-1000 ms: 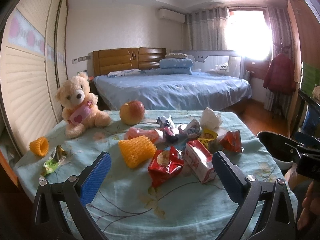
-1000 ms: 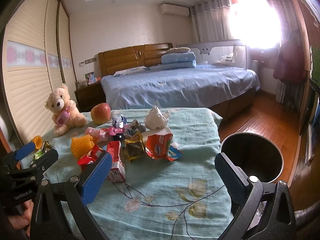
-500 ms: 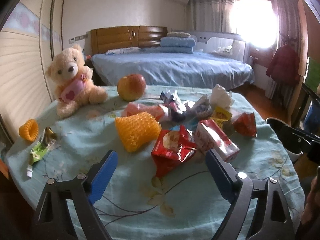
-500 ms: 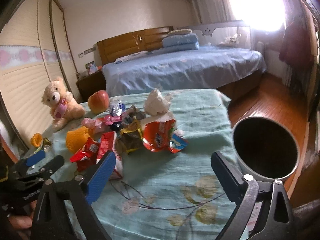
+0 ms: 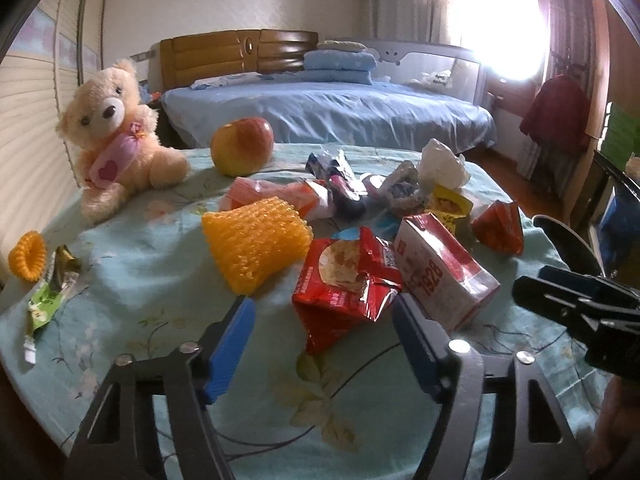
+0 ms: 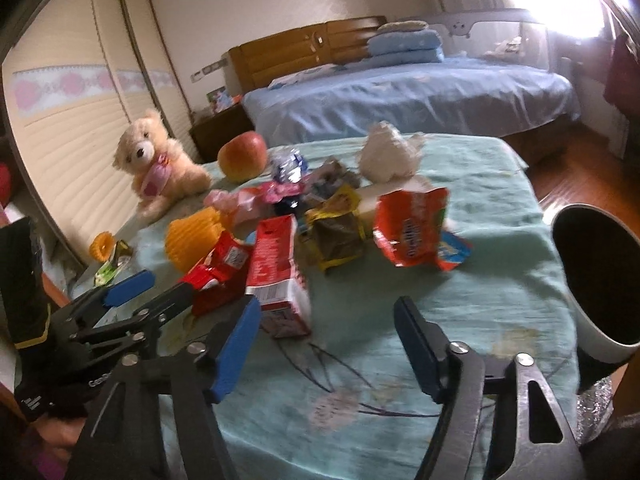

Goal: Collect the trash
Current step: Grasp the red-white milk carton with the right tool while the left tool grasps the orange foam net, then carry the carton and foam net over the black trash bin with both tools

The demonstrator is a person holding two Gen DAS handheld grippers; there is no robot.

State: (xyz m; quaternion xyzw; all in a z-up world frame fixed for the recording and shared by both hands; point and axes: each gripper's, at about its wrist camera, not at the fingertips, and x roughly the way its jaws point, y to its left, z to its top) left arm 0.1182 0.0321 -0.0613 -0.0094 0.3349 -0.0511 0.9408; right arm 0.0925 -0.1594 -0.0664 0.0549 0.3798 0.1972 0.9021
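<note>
Trash is piled on a table under a pale blue flowered cloth (image 5: 152, 304). My left gripper (image 5: 324, 340) hovers just before a crumpled red snack bag (image 5: 344, 280); its jaws are closing, the bag's lower corner lies between them, and the pads do not touch it. Beside the bag lie a red-and-white carton (image 5: 440, 272) and a yellow foam net (image 5: 256, 244). My right gripper (image 6: 326, 340) is closing too, over bare cloth, with the carton (image 6: 280, 276) just ahead of its left finger. An orange wrapper (image 6: 412, 228) and a yellow wrapper (image 6: 336, 232) lie further on.
A dark-lined bin (image 6: 600, 280) stands off the table's right edge. A teddy bear (image 5: 116, 140) and an apple (image 5: 242, 144) sit at the far left. A green wrapper (image 5: 44, 304) and an orange foam ring (image 5: 28, 256) lie near the left edge. A bed stands behind.
Both grippers have come forward and down toward the trash pile, which now looks larger. The jaws of both stand narrower than before.
</note>
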